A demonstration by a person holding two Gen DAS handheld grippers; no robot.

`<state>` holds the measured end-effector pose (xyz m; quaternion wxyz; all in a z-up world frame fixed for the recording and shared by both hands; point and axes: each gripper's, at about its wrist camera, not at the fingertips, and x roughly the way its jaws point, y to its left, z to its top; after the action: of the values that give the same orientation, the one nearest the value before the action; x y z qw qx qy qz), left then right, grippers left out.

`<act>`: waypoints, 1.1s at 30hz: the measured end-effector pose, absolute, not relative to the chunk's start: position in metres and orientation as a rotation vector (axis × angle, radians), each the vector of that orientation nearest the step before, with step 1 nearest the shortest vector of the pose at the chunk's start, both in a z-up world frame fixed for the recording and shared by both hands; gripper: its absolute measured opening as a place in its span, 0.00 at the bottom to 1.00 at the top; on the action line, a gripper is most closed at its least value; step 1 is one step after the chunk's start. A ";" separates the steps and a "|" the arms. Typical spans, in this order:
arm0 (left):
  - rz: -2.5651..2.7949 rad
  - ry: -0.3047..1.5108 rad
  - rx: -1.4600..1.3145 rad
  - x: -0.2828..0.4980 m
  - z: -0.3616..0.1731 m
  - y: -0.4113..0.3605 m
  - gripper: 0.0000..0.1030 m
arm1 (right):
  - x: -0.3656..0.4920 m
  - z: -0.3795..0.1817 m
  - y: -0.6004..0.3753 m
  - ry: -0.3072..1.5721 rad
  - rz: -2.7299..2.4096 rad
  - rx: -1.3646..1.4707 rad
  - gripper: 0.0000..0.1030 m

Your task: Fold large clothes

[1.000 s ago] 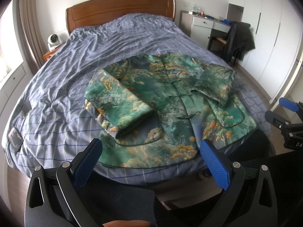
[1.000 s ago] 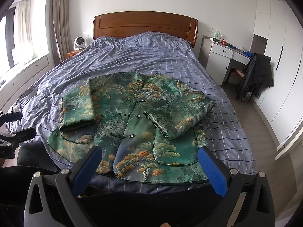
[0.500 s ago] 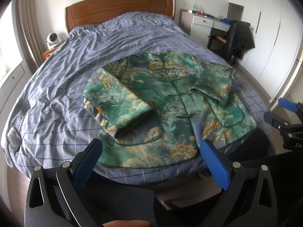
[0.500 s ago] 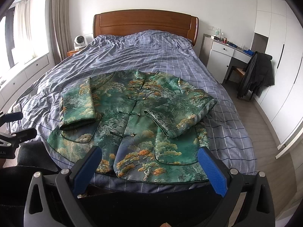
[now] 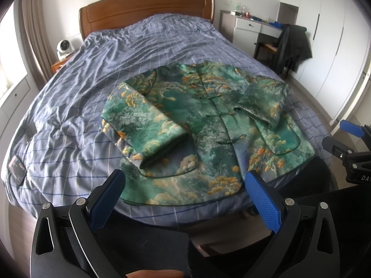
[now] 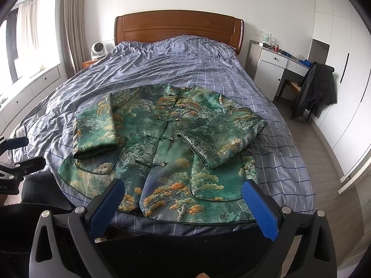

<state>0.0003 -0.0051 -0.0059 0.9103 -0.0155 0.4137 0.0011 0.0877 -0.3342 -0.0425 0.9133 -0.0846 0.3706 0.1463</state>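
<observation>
A green jacket with orange and white cloud pattern [image 5: 204, 125] lies flat, front up, on the near end of the bed; it also shows in the right wrist view [image 6: 167, 148]. Both sleeves are folded in over the chest. My left gripper [image 5: 184, 185] is open and empty, held off the foot of the bed short of the hem. My right gripper [image 6: 183, 195] is open and empty, also short of the hem. Each gripper shows at the edge of the other's view, the right gripper [image 5: 347, 143] and the left gripper [image 6: 16, 159].
The bed has a blue checked cover [image 5: 143, 46] and a wooden headboard [image 6: 178, 27]. A phone [image 5: 16, 166] lies at the bed's left edge. A white desk [image 6: 278, 62] and a chair with a dark coat [image 6: 317, 88] stand at the right. A small fan [image 6: 98, 49] sits at the left.
Both views have shifted only slightly; the grippers stay open and the jacket has not moved.
</observation>
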 end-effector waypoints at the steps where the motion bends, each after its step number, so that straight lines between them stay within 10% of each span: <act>1: 0.003 0.853 -0.032 0.000 -0.006 -0.005 1.00 | 0.087 -0.044 -0.334 0.764 0.302 -0.174 1.00; 33: 0.013 0.849 -0.013 -0.008 -0.013 -0.006 1.00 | 0.090 -0.040 -0.333 0.769 0.307 -0.161 1.00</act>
<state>-0.0081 -0.0060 -0.0132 0.9113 -0.0065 0.4117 0.0064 0.0899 -0.3329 -0.0396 0.9123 -0.0784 0.3734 0.1488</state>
